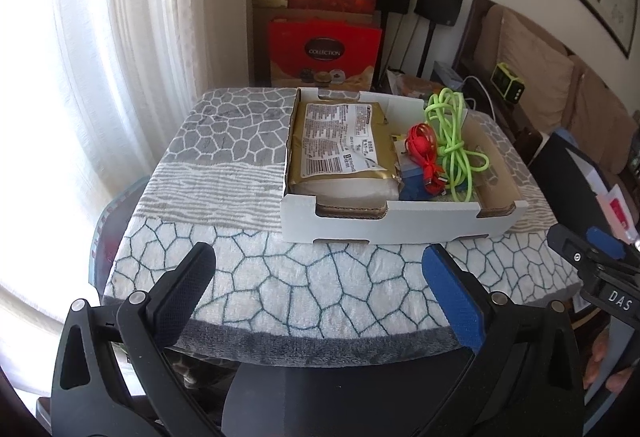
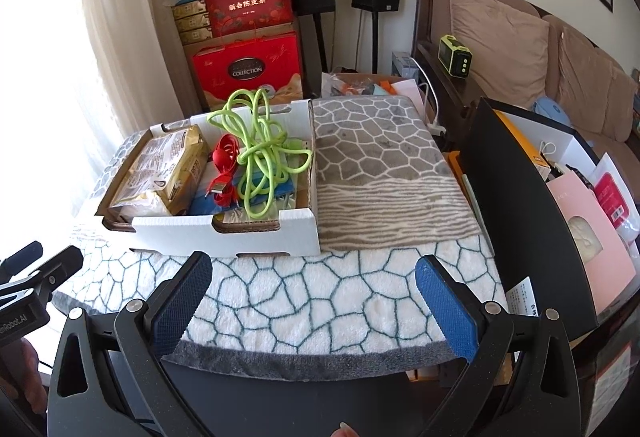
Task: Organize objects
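Table: we're hovering over the patterned towel [image 1: 304, 277].
Tray: cardboard tray [image 1: 400, 221] holding green cable [image 1: 452, 141].
Tongs: left gripper [image 1: 320, 293] and right gripper [image 2: 316, 297] both gaping wide, holding nothing.

The cardboard tray [image 1: 396, 215] is white outside and brown inside. In it lie a gold packet [image 1: 340, 145] with a white printed label, a red cable [image 1: 424, 153], a neon-green cable [image 1: 452, 133] and a blue item [image 1: 414, 187]. The worktop cloth [image 1: 280, 277] shows white, grey and beige bands with a cracked-stone pattern. At 12 o'clock stands a red gift box [image 1: 324, 53].
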Available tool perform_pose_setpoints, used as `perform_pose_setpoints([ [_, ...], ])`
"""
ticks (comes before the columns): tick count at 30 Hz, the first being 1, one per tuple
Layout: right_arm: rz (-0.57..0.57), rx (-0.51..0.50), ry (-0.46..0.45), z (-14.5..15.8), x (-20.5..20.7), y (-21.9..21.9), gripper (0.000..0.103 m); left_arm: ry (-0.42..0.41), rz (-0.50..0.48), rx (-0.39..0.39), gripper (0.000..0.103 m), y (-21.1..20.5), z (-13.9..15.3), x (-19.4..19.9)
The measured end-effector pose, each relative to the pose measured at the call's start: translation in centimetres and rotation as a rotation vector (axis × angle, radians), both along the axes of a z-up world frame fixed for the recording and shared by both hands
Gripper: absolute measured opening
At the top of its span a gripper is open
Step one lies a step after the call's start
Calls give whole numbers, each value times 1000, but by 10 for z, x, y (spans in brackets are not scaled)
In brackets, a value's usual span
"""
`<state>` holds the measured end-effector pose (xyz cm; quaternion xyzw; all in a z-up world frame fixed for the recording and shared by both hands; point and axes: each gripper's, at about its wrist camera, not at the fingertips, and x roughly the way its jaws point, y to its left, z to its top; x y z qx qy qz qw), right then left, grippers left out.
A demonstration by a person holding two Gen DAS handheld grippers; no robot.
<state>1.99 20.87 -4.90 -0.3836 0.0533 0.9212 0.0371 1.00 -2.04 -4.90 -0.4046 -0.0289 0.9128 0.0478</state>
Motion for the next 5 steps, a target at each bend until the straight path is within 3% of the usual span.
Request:
perform_pose_setpoints([
  [5, -1, -4, 2, 1, 0, 1, 102, 19, 6, -16, 103, 1, 4, 1],
])
